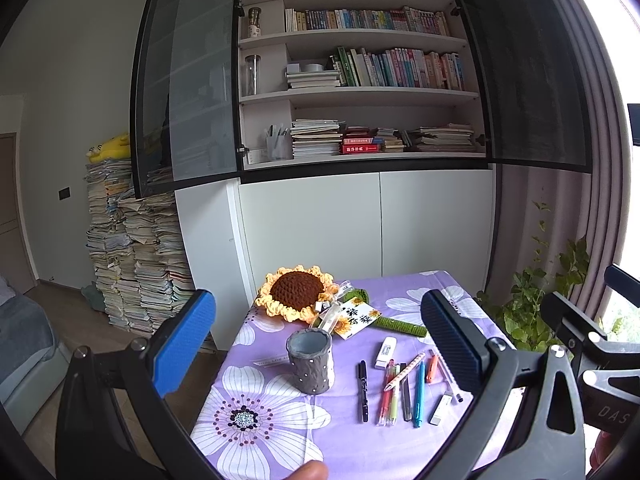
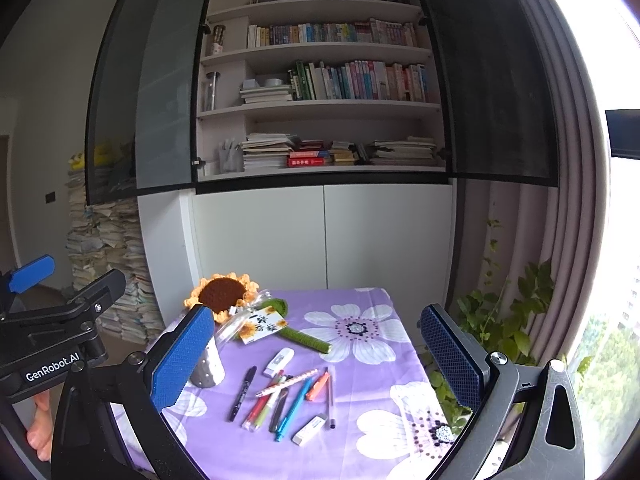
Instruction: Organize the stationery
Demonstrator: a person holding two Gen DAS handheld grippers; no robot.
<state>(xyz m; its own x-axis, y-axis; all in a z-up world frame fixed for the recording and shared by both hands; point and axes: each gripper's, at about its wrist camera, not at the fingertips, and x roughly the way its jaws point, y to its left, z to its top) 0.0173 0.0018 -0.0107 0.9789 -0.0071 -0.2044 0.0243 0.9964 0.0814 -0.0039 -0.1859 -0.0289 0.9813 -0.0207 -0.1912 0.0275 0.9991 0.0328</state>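
A grey dotted pen cup [image 1: 311, 361] stands upright and empty on the purple flowered tablecloth [image 1: 280, 432]. To its right lies a loose cluster of pens [image 1: 400, 390]: a black marker [image 1: 363, 390], a blue pen [image 1: 419, 394], an orange one, plus a white correction tape [image 1: 386, 353] and an eraser [image 1: 440, 410]. My left gripper [image 1: 318, 344] hovers open above the cup and pens, holding nothing. In the right wrist view the pens [image 2: 286, 396] and eraser [image 2: 309, 429] lie between the fingers of my open right gripper [image 2: 320, 356]; the cup [image 2: 208, 366] is half hidden behind its left finger [image 2: 182, 356].
A crocheted sunflower [image 1: 296, 292] with a tag card [image 1: 356, 318] lies at the table's far edge. Behind stand white cabinets and a bookshelf [image 1: 360, 80]. Stacked papers [image 1: 132, 248] rise at left, a leafy plant [image 1: 532, 300] and curtain at right. A fingertip [image 1: 310, 472] shows at the bottom.
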